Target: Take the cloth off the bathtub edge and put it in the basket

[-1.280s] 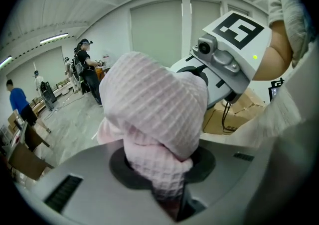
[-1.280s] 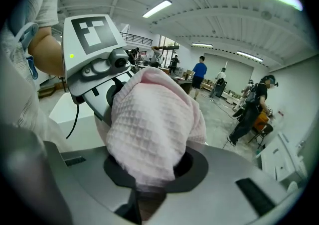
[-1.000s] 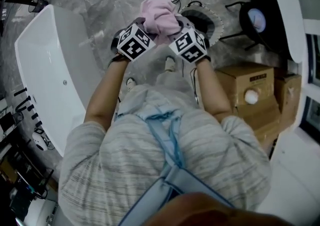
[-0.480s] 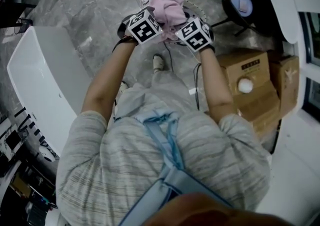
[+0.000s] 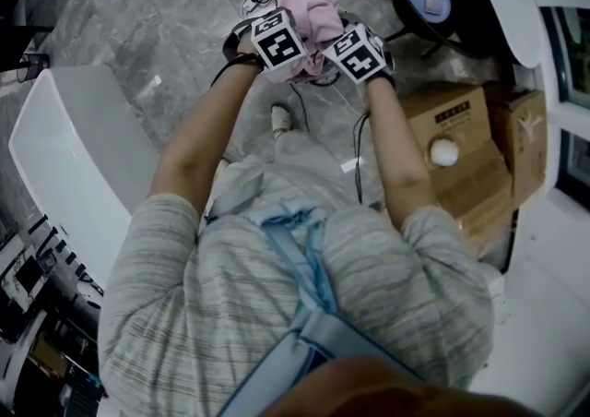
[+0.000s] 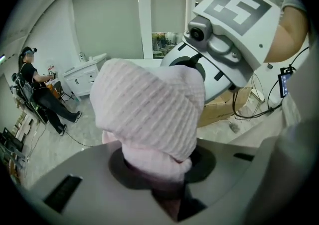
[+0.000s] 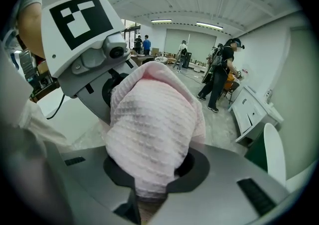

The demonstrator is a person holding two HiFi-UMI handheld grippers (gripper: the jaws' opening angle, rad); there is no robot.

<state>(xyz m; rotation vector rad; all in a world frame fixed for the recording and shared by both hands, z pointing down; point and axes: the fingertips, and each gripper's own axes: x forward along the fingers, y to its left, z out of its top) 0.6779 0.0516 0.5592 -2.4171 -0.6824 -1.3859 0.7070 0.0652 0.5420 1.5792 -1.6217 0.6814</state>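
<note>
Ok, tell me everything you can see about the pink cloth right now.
The pink cloth is soft, waffle-textured fabric, bunched into a rounded lump. The left gripper and the right gripper each pinch a fold of it between their jaws, side by side, holding it up in the air. Nothing else visibly touches it.

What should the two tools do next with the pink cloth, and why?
Probably lower it a little, then let go. The left tool and the right tool are each clamped on the pink cloth, holding it bunched right above the basket, whose rim just peeks out underneath. The cloth hangs over the basket, not yet in it.
</note>
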